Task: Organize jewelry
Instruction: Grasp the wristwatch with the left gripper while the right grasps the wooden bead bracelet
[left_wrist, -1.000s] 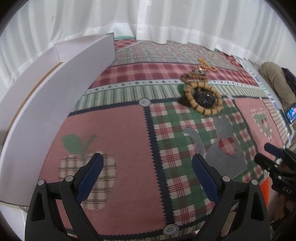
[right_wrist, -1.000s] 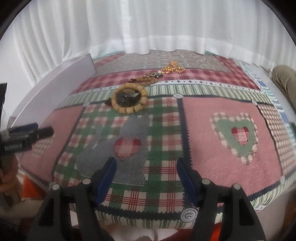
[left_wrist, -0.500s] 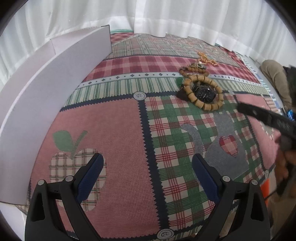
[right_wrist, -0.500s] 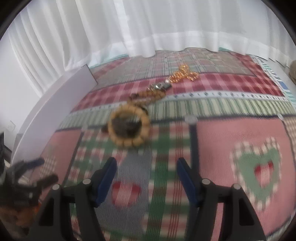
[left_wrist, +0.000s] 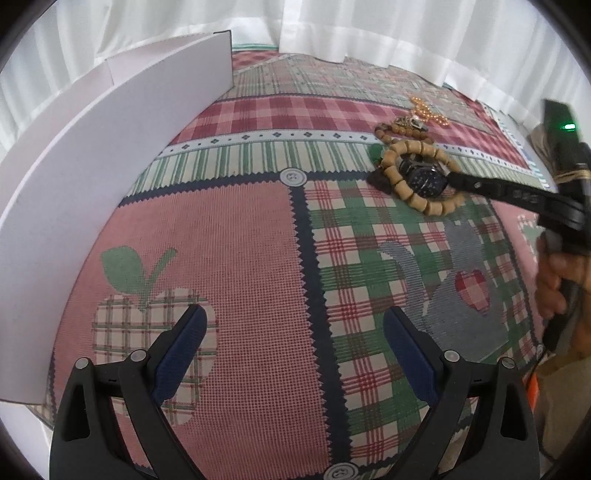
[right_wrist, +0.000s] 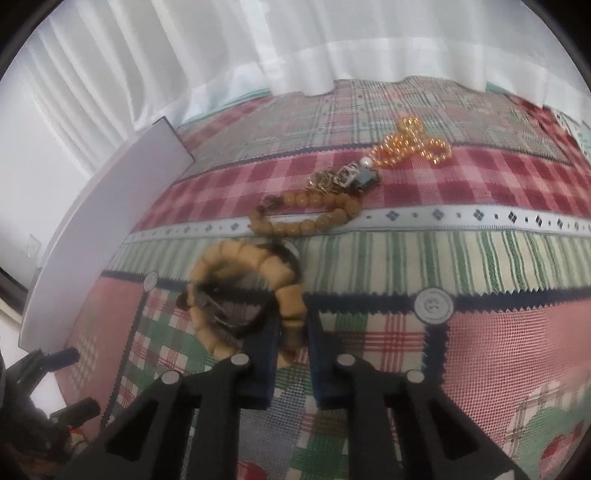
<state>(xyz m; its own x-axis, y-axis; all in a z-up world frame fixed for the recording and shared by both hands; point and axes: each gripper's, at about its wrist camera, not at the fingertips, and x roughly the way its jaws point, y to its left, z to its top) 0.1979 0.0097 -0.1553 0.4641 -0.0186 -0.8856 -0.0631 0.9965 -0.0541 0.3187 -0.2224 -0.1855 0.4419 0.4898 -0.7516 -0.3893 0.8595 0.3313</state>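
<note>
The right tool (right_wrist: 291, 354) is closing on the near side of the bead bracelet (right_wrist: 255, 291), beads between its jaws, while the left tool (left_wrist: 291, 354) hangs open and empty over the patchwork cloth (left_wrist: 236, 236). The bracelet lies ringed around a watch (left_wrist: 424, 179) (they touch), with a brown bead strand (right_wrist: 303, 218) and a gold chain (right_wrist: 410, 146) just behind. The round beads could roll out of the pinch, or lifting could snag and drag the watch along.
</note>
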